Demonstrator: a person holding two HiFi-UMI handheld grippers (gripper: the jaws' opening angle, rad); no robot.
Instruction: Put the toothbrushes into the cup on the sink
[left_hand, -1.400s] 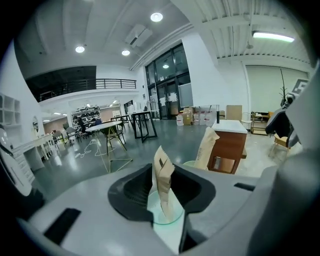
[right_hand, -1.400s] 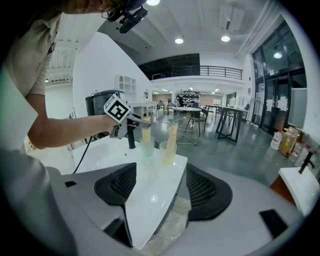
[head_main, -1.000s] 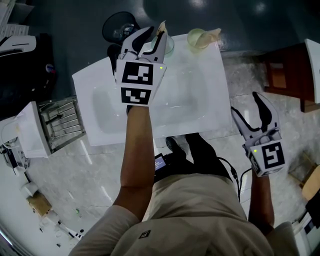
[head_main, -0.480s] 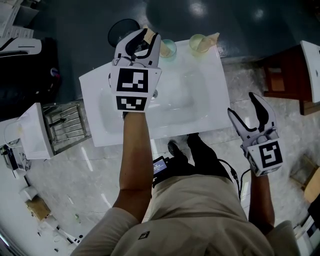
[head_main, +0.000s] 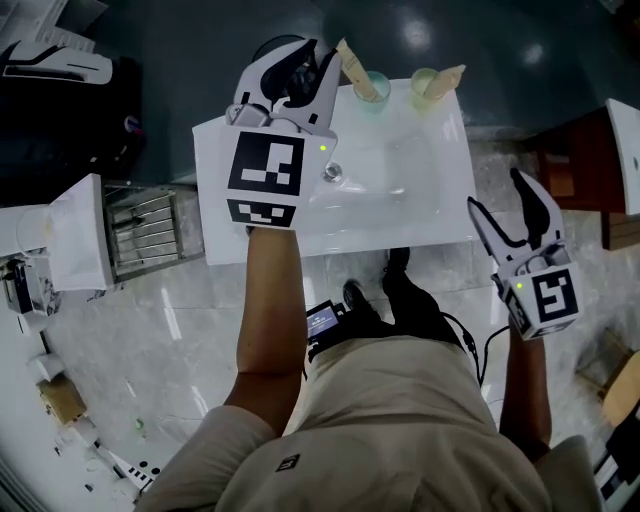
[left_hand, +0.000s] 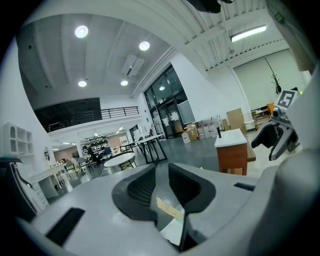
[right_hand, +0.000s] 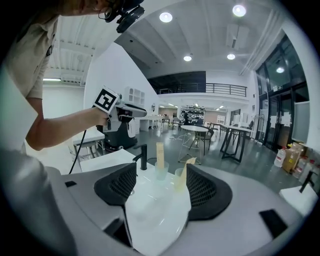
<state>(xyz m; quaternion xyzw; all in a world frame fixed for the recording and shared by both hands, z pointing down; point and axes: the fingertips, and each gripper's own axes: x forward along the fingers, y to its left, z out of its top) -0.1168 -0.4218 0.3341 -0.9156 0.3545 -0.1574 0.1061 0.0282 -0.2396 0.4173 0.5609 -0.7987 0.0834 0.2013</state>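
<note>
A white sink (head_main: 400, 205) carries two clear cups at its far edge. The left cup (head_main: 376, 90) holds a tan toothbrush (head_main: 352, 60) that leans left; the right cup (head_main: 424, 88) holds another toothbrush (head_main: 446, 77). My left gripper (head_main: 295, 70) hovers over the sink's far left corner, just left of the first cup, open and empty. The tan toothbrush (left_hand: 170, 208) shows low in the gap of the left gripper (left_hand: 162, 187). My right gripper (head_main: 510, 212) hangs open off the sink's right front corner; between the fingers of the right gripper (right_hand: 160, 187) I see both cups (right_hand: 161, 171).
A black faucet (right_hand: 143, 158) stands left of the cups and a drain (head_main: 331, 172) sits in the basin. A white unit (head_main: 78, 245) with a wire rack (head_main: 140, 235) stands to the left, a brown wooden table (head_main: 565, 150) to the right.
The left gripper let go of the toothbrush, which now stands in the left cup, and drew back to the left. The right gripper stayed open beside the sink.
</note>
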